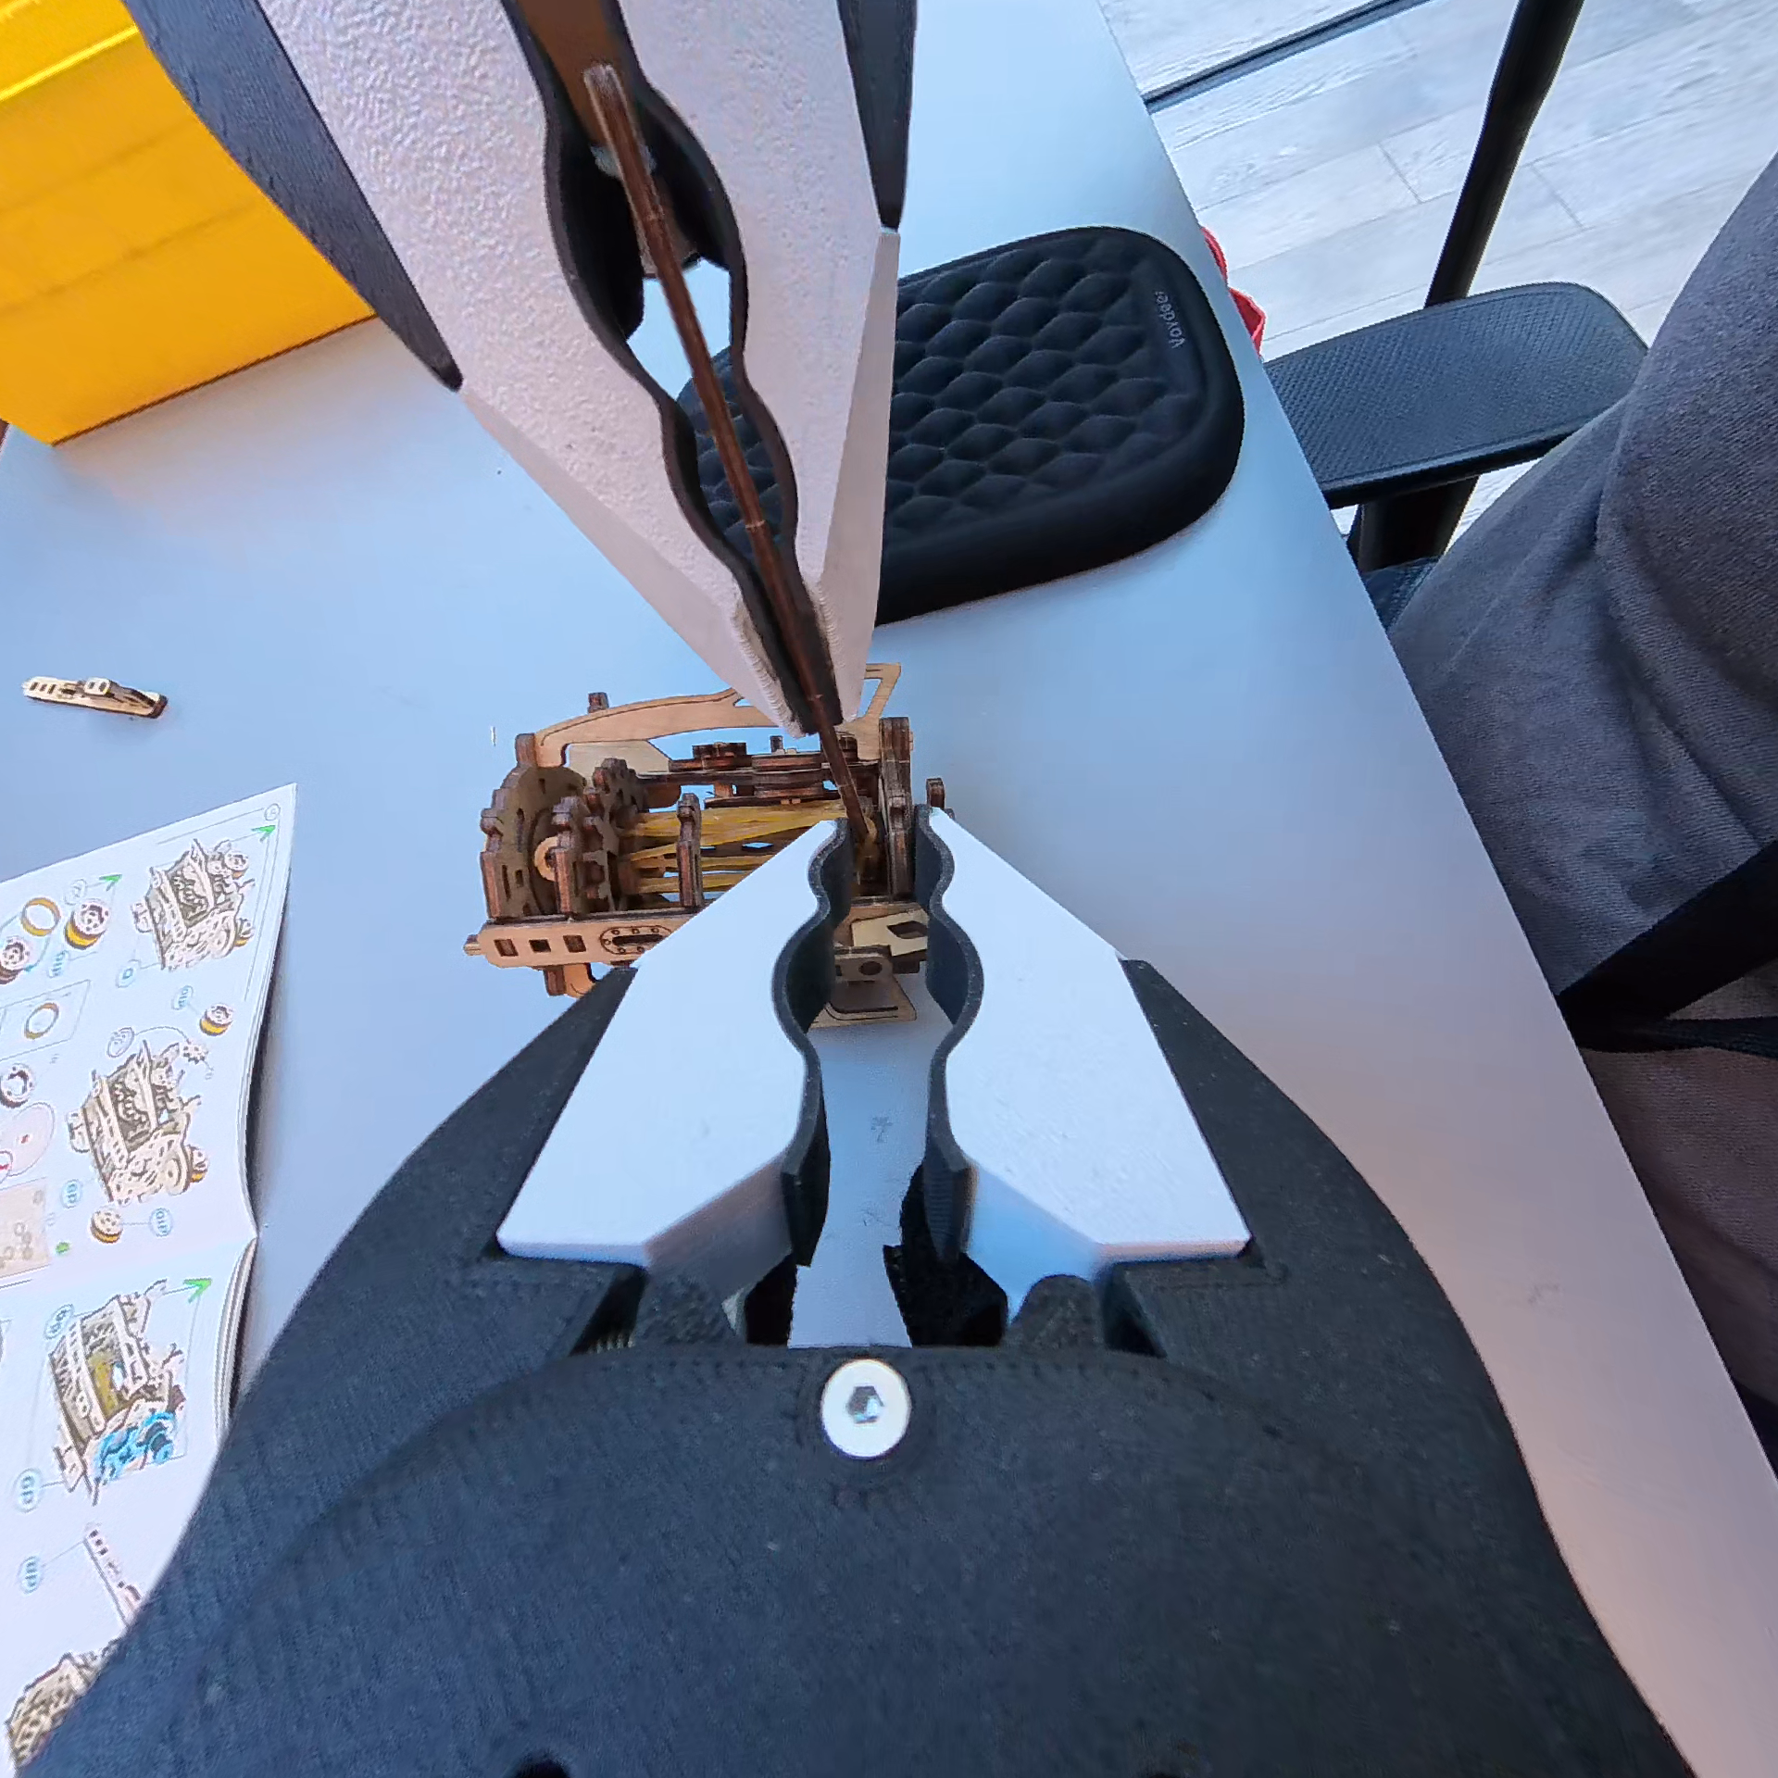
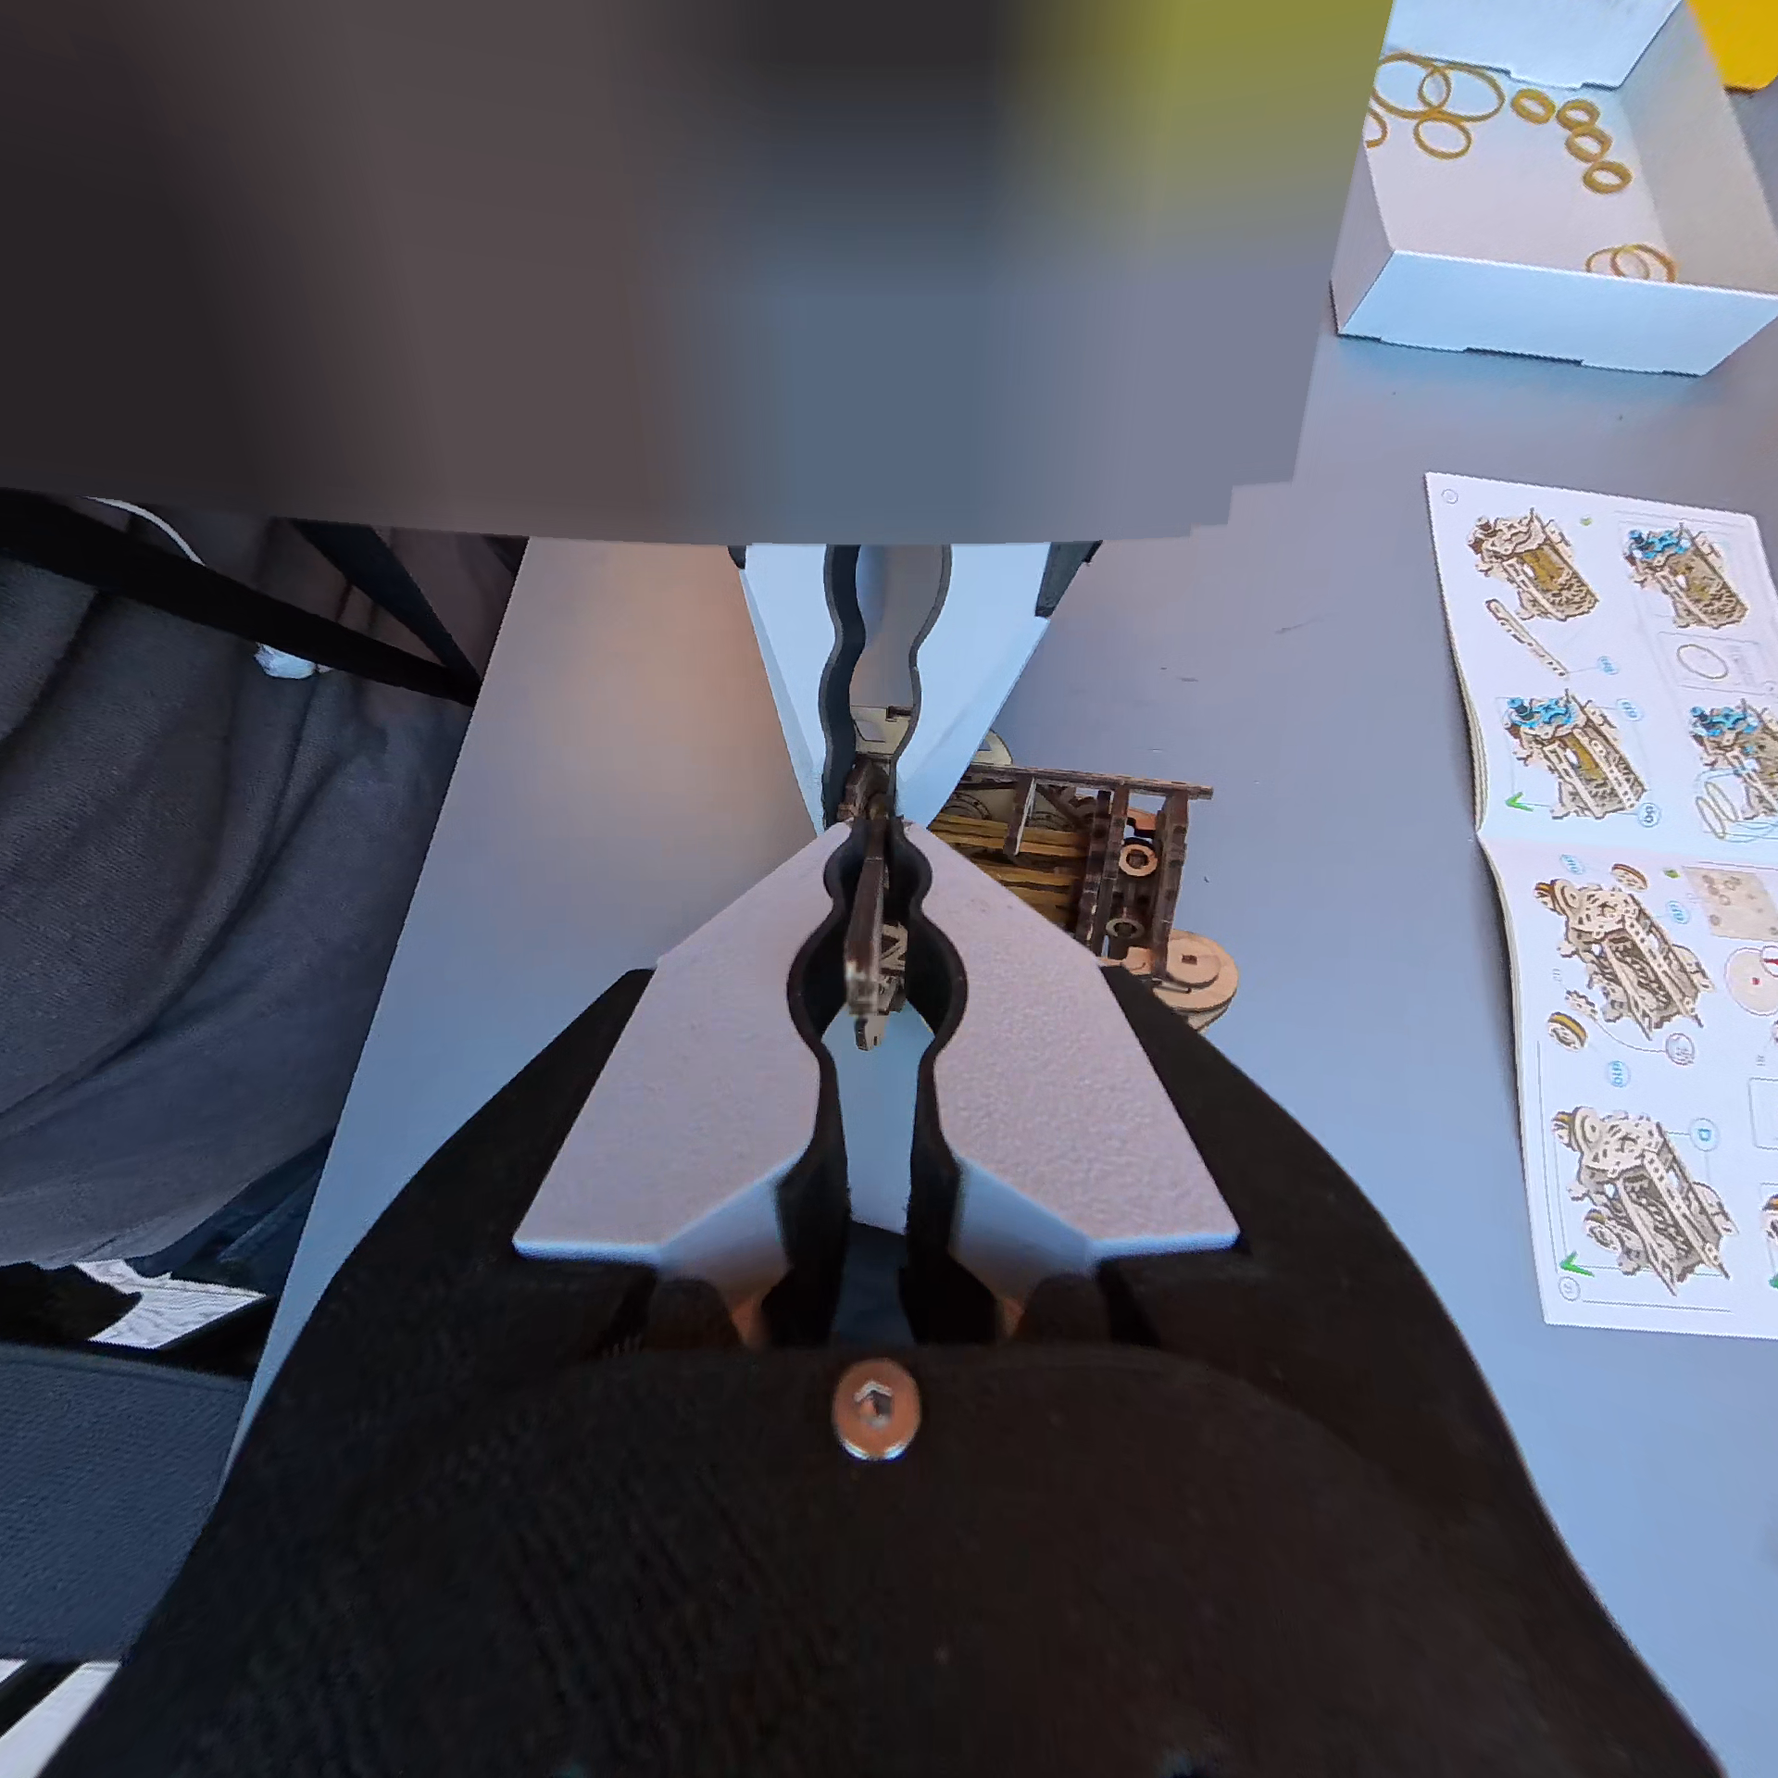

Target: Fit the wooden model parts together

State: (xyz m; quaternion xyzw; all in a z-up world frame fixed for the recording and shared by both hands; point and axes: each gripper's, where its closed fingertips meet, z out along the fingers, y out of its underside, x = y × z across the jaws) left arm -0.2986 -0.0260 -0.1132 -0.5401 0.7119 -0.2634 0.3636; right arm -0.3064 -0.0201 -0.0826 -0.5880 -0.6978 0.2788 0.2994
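Your right claw point(image 2: 871, 847) is clamped on a thin flat wooden part point(image 1: 717, 414), tipping it down into the near end of the half-built wooden model point(image 1: 693, 847) on the table point(image 1: 337, 577), while your left claw point(image 1: 880, 837), narrowly parted, straddles that end, likely to steady it.

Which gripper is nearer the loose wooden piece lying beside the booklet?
Left. The left gripper and right gripper both meet at the model, away from the piece.

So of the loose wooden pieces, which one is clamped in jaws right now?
The thin dark wooden strip, pinched edge-on by the right gripper above the model; the small pale wooden piece lies untouched on the table.
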